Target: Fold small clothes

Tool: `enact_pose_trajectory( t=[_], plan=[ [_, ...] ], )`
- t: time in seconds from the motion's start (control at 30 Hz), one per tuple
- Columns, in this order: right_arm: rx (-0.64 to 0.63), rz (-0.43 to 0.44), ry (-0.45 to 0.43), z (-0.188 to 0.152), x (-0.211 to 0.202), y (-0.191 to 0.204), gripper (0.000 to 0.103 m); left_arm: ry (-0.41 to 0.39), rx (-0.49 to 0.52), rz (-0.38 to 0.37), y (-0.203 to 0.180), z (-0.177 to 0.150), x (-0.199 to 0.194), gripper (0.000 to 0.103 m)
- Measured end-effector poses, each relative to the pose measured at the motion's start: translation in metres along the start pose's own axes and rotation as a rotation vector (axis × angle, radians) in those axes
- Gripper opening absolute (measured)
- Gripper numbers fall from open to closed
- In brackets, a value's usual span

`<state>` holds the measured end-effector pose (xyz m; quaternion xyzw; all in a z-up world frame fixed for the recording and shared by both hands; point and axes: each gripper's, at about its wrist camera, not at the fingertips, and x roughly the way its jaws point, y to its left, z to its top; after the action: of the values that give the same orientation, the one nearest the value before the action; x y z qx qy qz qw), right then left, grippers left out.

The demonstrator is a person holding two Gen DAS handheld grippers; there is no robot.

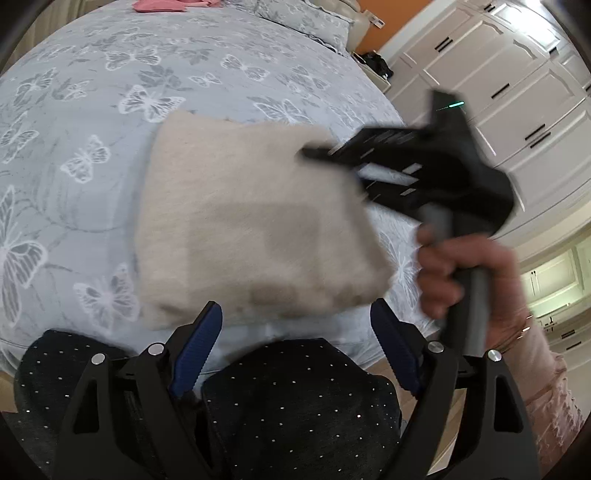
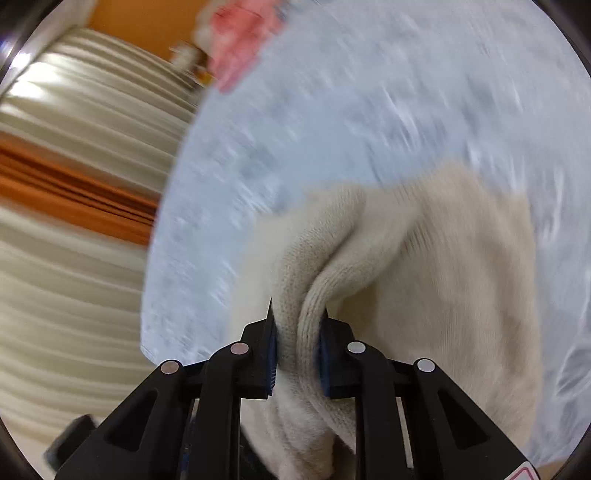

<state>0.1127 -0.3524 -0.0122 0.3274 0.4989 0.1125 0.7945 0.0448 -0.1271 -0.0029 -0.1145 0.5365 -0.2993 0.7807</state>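
only the right view shows right tool (image 2: pixel 297 345) pinching cream knit (image 2: pixel 424 266); left tool (image 1: pixel 295 345) gapes empty.

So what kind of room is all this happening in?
Most likely a bedroom. The cream knit garment lies on a bed with a butterfly-print cover, matching pillows sit at the far end, and white built-in wardrobes line the wall. The right tool grips the garment.
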Motion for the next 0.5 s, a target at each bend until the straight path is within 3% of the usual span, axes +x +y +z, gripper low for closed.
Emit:
enact_pose_trajectory(
  t=[0.1, 0.2, 0.3, 0.37, 0.4, 0.5],
  plan=[
    [-0.051, 0.008, -0.074, 0.013, -0.036, 0.012, 0.016, -0.005, -0.01, 0.009, 0.006, 0.002, -0.004, 0.082],
    [-0.068, -0.071, -0.11, 0.019, -0.055, -0.007, 0.016, 0.003, -0.026, 0.016, 0.011, 0.001, -0.003, 0.083],
    [0.011, -0.148, -0.032, 0.013, -0.035, -0.063, 0.019, 0.01, -0.032, 0.025, 0.013, -0.002, -0.001, 0.084],
    [0.062, -0.267, 0.054, -0.001, -0.012, -0.104, 0.023, 0.024, -0.032, 0.036, 0.014, -0.003, 0.005, 0.084],
    [0.071, -0.278, 0.054, -0.007, -0.01, -0.111, 0.03, 0.031, -0.032, 0.042, 0.015, -0.002, 0.009, 0.084],
    [0.148, -0.194, -0.071, -0.022, -0.039, -0.115, 0.033, 0.048, -0.039, 0.061, 0.017, -0.001, 0.015, 0.084]
  ],
)
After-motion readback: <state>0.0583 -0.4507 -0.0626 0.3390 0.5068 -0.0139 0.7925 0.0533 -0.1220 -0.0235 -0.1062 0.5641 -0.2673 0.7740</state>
